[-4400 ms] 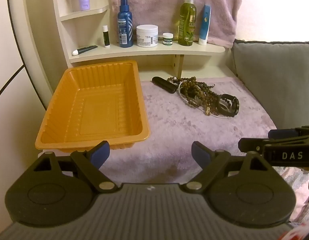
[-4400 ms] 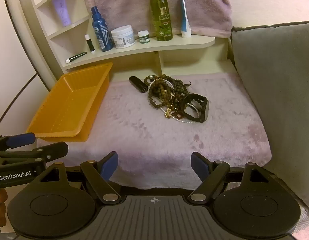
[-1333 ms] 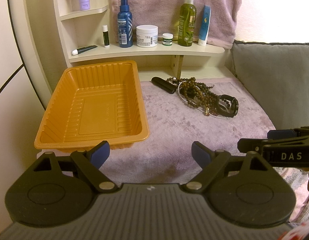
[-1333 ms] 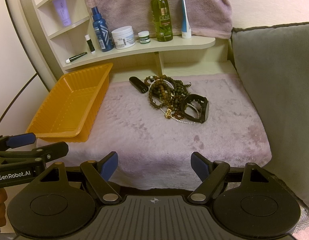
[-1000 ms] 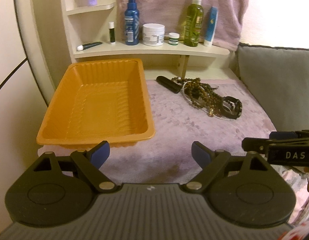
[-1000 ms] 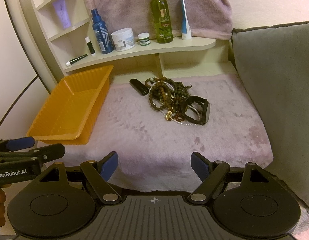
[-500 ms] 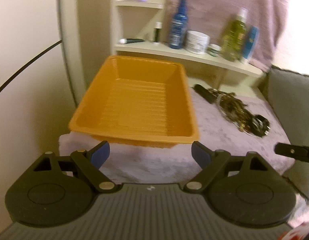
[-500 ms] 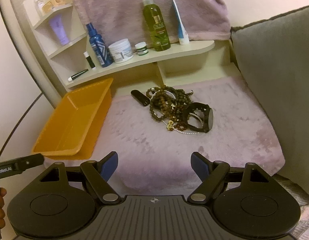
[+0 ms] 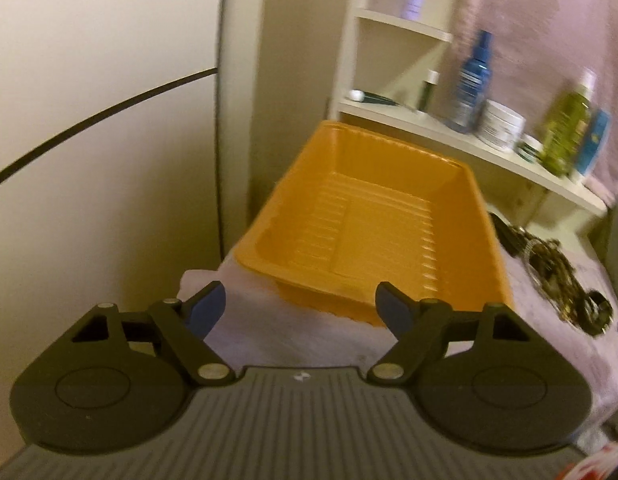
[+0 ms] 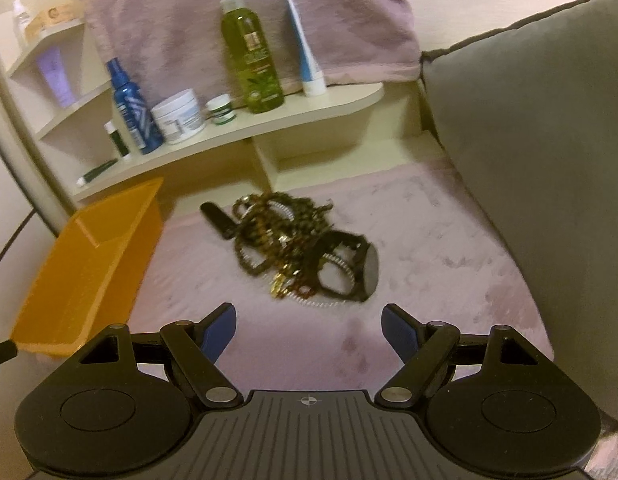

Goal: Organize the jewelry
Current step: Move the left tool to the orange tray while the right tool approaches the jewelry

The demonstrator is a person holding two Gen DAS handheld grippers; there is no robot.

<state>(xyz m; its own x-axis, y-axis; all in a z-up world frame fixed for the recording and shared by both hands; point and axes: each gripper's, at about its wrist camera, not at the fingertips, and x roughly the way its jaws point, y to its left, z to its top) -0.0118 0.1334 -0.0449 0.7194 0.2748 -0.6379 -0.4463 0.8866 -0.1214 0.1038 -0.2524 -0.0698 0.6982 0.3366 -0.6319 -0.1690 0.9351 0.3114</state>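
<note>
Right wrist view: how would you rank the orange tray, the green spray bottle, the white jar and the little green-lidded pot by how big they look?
1. Orange tray, though it lies nearer the camera, which flatters it.
2. Green spray bottle.
3. White jar.
4. Little green-lidded pot.
The last three share one shelf, so their order is fair.
</note>
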